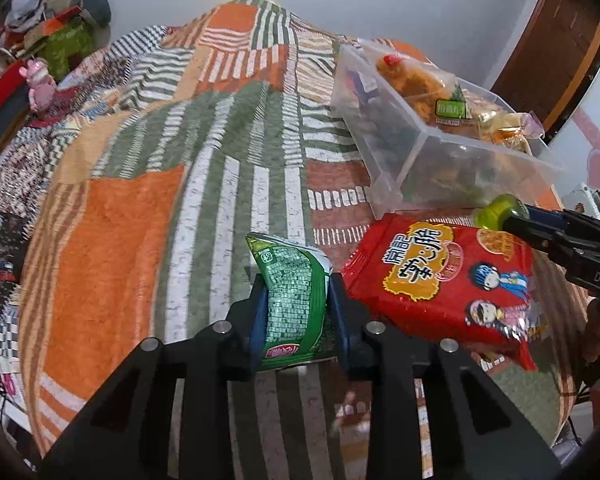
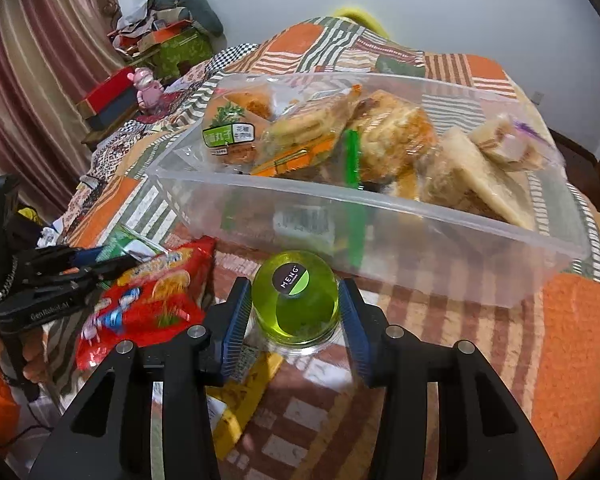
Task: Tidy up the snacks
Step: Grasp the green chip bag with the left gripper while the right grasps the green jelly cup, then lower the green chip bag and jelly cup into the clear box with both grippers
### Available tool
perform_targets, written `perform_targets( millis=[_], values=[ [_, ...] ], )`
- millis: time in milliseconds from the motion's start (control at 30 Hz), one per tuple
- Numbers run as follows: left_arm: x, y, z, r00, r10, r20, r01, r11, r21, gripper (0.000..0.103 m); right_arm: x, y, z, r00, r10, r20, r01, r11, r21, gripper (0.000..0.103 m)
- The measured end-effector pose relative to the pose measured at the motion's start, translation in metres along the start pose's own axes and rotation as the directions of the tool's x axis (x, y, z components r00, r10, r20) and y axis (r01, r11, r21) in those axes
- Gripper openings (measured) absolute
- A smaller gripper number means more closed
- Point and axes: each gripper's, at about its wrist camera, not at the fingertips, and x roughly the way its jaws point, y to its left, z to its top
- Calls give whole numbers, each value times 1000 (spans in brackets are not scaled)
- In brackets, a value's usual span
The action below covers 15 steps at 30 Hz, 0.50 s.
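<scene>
Between the pads of the left tool (image 1: 296,312), a green snack packet (image 1: 290,300) stands upright, clamped from both sides. Just right of that tool lies a red snack bag (image 1: 444,284) on the patchwork bedspread (image 1: 112,240). Ahead and right of it sits the clear plastic bin (image 1: 400,152), filled with wrapped pastries. The right tool (image 2: 296,312) grips a green-capped jar (image 2: 295,298), both pads touching its sides, directly before the bin's near wall. A yellow packet (image 2: 240,396) lies beneath that tool.
</scene>
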Motion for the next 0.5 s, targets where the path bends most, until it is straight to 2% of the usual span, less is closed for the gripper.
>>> perform_targets(
  millis=[200,500],
  values=[
    [-24,-5,4,999,26,47,-27,1000,15,27,-21,-8,-4,999,-33,34,34,999,-10,42],
    [-65,-23,33,987,20,161,-26,999,37,27,-58,-25,1,991,-60,120,57,998,27,42]
  ],
)
